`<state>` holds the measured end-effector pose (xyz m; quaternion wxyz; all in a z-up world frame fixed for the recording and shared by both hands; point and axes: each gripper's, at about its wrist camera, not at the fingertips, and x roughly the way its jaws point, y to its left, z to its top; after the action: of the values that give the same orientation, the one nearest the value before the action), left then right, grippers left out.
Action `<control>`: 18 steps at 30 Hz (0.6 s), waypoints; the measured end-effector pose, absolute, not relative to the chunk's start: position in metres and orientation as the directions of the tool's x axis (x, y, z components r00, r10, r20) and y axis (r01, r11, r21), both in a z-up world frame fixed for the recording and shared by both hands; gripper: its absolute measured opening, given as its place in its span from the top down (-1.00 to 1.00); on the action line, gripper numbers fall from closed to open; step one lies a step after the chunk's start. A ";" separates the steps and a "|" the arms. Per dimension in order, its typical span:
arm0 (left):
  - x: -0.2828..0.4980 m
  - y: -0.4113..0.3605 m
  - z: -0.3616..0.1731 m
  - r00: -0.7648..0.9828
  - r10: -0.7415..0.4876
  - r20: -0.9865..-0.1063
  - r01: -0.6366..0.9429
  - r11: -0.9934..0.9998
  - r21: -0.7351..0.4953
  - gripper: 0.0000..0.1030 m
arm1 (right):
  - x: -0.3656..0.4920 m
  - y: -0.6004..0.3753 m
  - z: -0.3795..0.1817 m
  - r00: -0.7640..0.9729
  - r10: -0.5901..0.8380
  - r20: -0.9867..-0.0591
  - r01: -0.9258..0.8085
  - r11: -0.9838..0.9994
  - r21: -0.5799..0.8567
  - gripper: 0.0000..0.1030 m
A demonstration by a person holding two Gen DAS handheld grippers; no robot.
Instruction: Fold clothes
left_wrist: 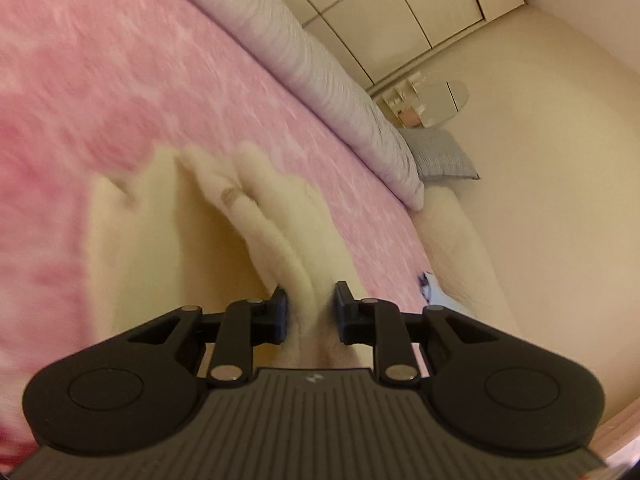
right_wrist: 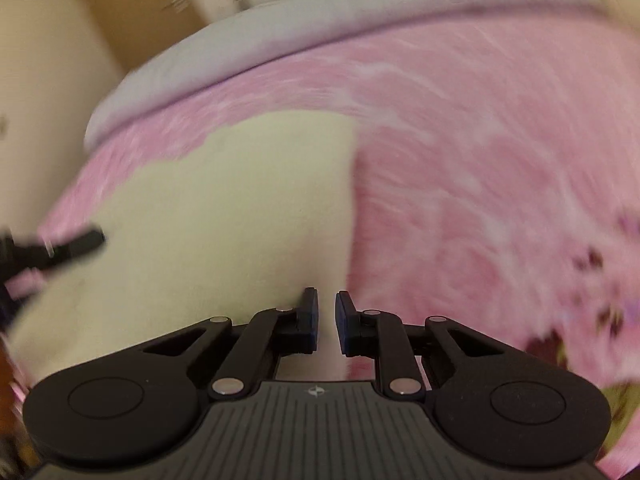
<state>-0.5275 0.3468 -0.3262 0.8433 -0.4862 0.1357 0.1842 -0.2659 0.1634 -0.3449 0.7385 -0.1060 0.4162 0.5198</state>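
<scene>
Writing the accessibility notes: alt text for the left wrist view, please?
The left gripper has its jaws closed on a bunched fold of a cream garment, which trails away across a pink bedspread. Beyond lie a pale pillow, a cream wall and white wardrobe doors.

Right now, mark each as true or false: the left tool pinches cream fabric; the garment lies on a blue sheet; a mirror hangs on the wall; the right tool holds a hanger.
1. The left tool pinches the cream garment. True.
2. The garment lies on a blue sheet. False: on a pink blanket.
3. An oval mirror hangs on the wall. True.
4. The right tool holds a hanger. False: only the cream garment's edge.
</scene>
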 end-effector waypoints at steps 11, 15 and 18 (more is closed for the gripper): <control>-0.572 0.349 -0.356 0.861 0.240 -0.449 -0.509 0.435 -0.743 0.66 | -0.328 0.184 -0.328 0.153 0.666 -0.730 -0.956 0.286 0.060 0.62; -0.575 0.356 -0.375 0.834 0.235 -0.500 -0.552 0.387 -0.739 0.64 | -0.333 0.177 -0.330 0.135 0.682 -0.719 -0.961 0.267 0.073 0.62; -0.580 0.350 -0.370 0.824 0.254 -0.507 -0.567 0.387 -0.727 0.59 | -0.311 0.172 -0.331 0.064 0.711 -0.701 -0.932 0.292 0.212 0.61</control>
<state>-0.5800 0.3496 -0.3698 0.8176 -0.4935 0.1583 0.2510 -0.3115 0.1721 -0.3313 0.7137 -0.1498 0.3700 0.5756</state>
